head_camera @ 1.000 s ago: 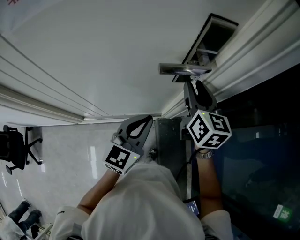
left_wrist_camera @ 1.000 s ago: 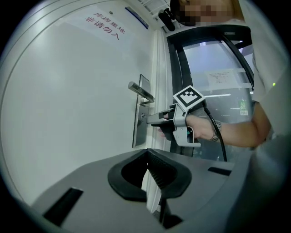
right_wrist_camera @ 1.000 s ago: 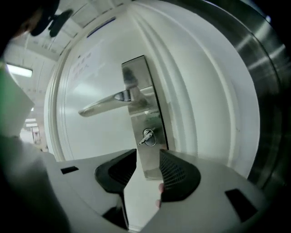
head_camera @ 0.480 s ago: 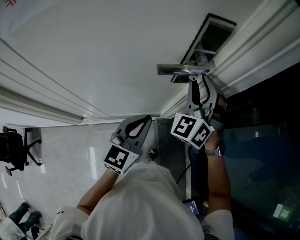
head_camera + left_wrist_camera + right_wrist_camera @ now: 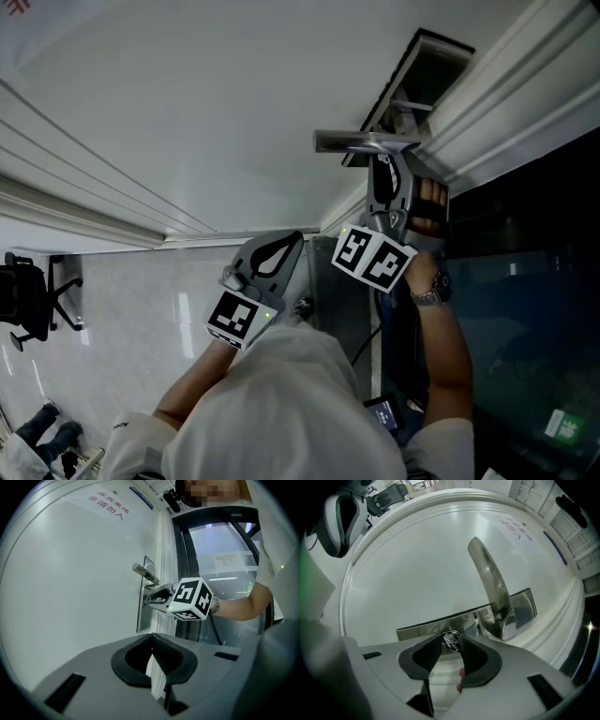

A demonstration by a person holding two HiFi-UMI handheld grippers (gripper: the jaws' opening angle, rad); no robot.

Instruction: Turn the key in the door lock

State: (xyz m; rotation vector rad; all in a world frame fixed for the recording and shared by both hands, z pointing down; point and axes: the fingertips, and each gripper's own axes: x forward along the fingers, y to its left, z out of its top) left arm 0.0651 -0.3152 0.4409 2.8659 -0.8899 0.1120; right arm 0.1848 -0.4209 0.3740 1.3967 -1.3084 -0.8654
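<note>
So the right gripper (image 5: 451, 644) is up against the white door (image 5: 187, 112), right under the silver lever handle (image 5: 490, 583). Its two jaws are pinched in on the key (image 5: 450, 639), with almost no gap left around it. The key itself sits in the keyhole of the long metal lock plate (image 5: 422, 627) that the handle is also mounted on, so the lock is the only thing here with anything in it. In the head view the person's hand (image 5: 427, 211) wraps the right gripper from the side, with a wristwatch (image 5: 427, 295) just below. The left gripper (image 5: 154, 644) hangs lower and well apart from the lock, pointed toward the door. Its jaws are squeezed together with nothing in them — just a thin pale sliver showing between the pads.
</note>
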